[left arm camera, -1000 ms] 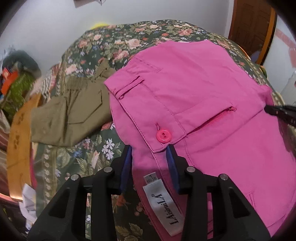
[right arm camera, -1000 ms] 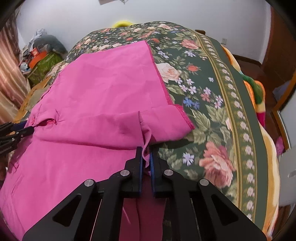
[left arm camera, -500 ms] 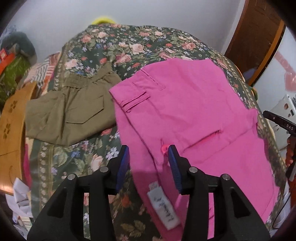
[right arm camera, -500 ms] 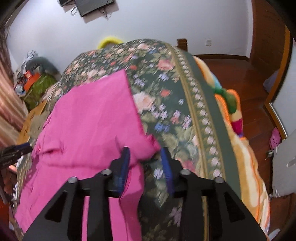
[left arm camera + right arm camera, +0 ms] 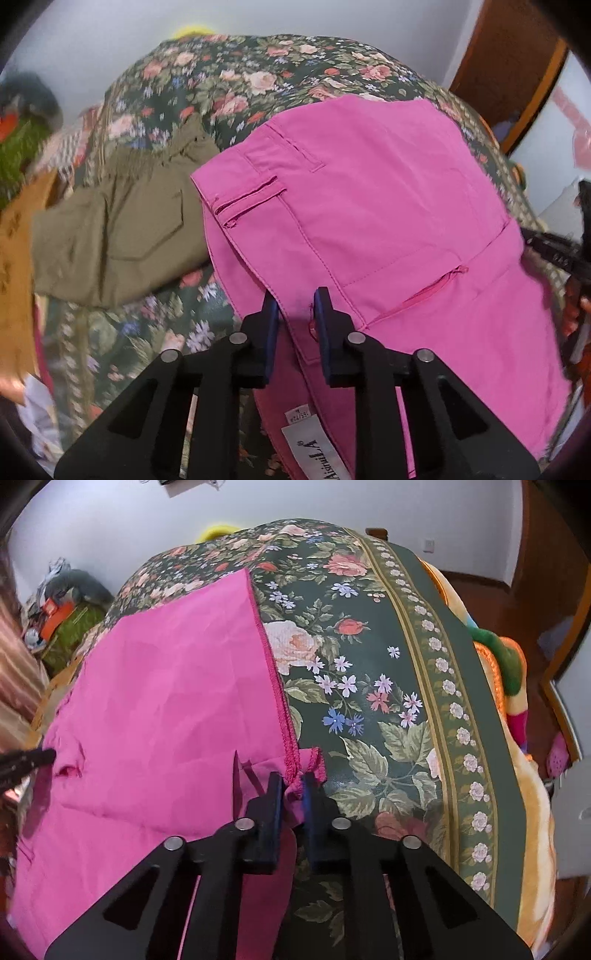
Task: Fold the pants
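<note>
Pink pants (image 5: 369, 206) flat on floral bedspread (image 5: 369, 686) | left gripper (image 5: 295, 314) just closed on waistband, right gripper (image 5: 293, 794) on hem | step: re-gripping ends | next: probably lift both together, fold over

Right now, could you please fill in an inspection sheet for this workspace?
Surface: floral bedspread, lying flat.
Job's things: pink pants, partly folded.
Clutter: olive shorts beside them; bags by the wall.
Grippers: left gripper has just been closing at the waistband, cloth between its fingers; right gripper has just closed, shut on the hem.
Cables: nothing seen.
Surroundings: white wall, wooden door.
</note>
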A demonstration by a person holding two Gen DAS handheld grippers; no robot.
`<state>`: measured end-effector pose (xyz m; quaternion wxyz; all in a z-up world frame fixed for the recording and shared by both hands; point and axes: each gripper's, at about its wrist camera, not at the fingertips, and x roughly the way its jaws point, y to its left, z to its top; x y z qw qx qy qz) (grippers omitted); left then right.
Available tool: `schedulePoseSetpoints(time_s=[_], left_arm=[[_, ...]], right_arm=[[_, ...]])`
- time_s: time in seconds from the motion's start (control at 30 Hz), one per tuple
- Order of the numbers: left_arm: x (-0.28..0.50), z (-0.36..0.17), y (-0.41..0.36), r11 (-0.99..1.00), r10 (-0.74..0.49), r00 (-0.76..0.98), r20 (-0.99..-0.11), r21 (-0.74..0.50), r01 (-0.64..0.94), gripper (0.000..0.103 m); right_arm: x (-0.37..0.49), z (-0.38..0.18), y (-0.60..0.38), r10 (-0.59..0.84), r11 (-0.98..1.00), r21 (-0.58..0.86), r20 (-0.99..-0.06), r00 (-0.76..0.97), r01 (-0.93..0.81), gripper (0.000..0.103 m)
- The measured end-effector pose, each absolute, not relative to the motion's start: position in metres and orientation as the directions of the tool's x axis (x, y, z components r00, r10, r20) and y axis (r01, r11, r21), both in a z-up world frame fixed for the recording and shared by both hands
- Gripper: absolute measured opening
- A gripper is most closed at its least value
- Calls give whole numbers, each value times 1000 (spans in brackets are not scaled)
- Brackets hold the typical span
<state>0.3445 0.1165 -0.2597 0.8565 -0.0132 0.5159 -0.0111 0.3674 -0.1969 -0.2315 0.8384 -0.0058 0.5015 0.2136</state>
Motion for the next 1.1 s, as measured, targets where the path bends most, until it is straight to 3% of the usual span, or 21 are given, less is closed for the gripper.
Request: schedulePoseSetpoints(time_s=[0.13, 0.23, 0.33, 0.5, 0.57, 0.6, 0.63, 0.67, 0.7, 0.73, 0.87, 1.1], left_arm=[[351, -258, 115, 1000, 22, 477, -879, 26, 2, 20], [355, -264, 121, 990, 141, 476, -868, 132, -52, 10], [357, -276, 148, 996, 57, 407, -912, 24, -85, 10], [340, -247, 173, 993, 1, 493, -870, -57, -103, 11], [341, -233, 177, 994, 6, 518, -855, -52, -97, 19], [342, -226, 179, 994, 8, 531, -848, -49, -93, 24], [343, -222, 180, 995, 13, 542, -840, -44, -92, 38], [346, -216, 181, 995, 21, 562, -827, -39, -94, 57], [348, -212, 181, 995, 28, 580, -814, -34, -97, 64], [352, -207, 183, 995, 37, 603, -797, -29, -100, 69], [375, -210, 187, 994, 27, 603, -797, -40, -98, 70], [415, -236, 199, 993, 0, 577, -817, -71, -99, 69]], right_arm=[[370, -232, -198, 344, 900, 178, -851, 397, -399, 6], [369, -233, -203, 341, 902, 182, -856, 388, -391, 6], [364, -230, -209, 339, 905, 189, -862, 378, -380, 6], [363, -209, -217, 332, 917, 200, -862, 384, -345, 10], [363, -193, -219, 335, 920, 201, -847, 412, -337, 16], [364, -186, -219, 343, 918, 205, -838, 424, -339, 23], [365, -177, -218, 353, 915, 207, -826, 439, -346, 29], [367, -169, -215, 359, 913, 203, -813, 459, -353, 43], [368, -162, -213, 362, 912, 197, -800, 479, -360, 55], [371, -153, -209, 366, 911, 188, -781, 507, -367, 58], [392, -142, -189, 378, 907, 182, -749, 544, -380, 69], [439, -157, -154, 337, 913, 126, -770, 542, -388, 71]])
